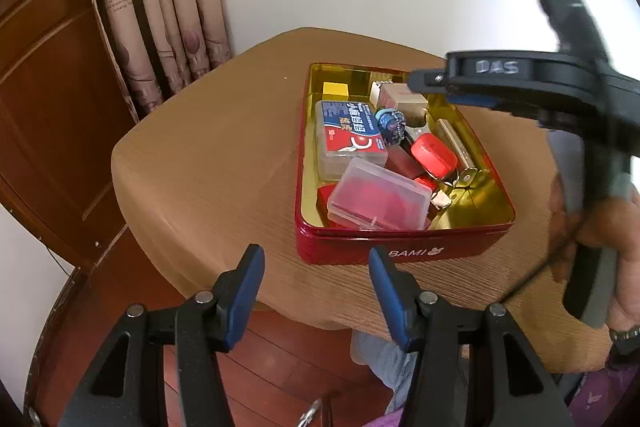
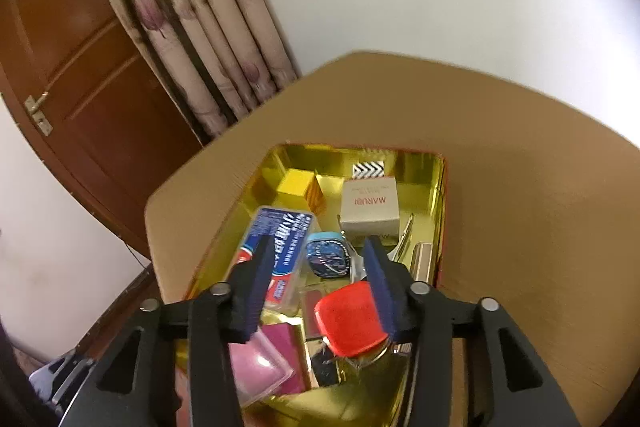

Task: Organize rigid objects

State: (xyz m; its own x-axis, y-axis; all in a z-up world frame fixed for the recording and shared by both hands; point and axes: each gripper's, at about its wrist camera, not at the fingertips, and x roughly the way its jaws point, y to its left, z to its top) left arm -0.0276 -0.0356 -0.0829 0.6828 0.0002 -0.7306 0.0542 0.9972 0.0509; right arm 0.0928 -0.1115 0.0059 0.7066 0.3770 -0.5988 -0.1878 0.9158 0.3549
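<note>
The red tin [image 1: 400, 243] sits on the wooden table [image 1: 208, 155], toward its near edge, lid off, gold-lined and already crowded with small rigid things. Your right gripper [image 2: 316, 279] hangs over the tin's near half with its jaws parted; nothing is pressed between the pads. The red rounded case [image 2: 350, 315] lies just below them, by the right pad, and whether that pad touches it cannot be told. Your left gripper [image 1: 316, 299] waits off the table's near edge, jaws wide and empty.

If that red case is what you are settling, lift the right gripper straight up before you swing away, so that a pad does not drag the case or knock the blue patterned case [image 2: 328, 259] just beyond it. Judging by the pile, the near end is stacked: a clear plastic box [image 1: 378, 201] leans on red pieces beneath it, and anything placed there will likely slide. The far end has more bare floor, between the yellow cube [image 2: 296, 181] in the far left corner and the beige carton [image 2: 370, 209] beside it, so send later pieces there. Keep the left gripper ready to steady the tin's near wall, since a push could shift the tin on the smooth table.
</note>
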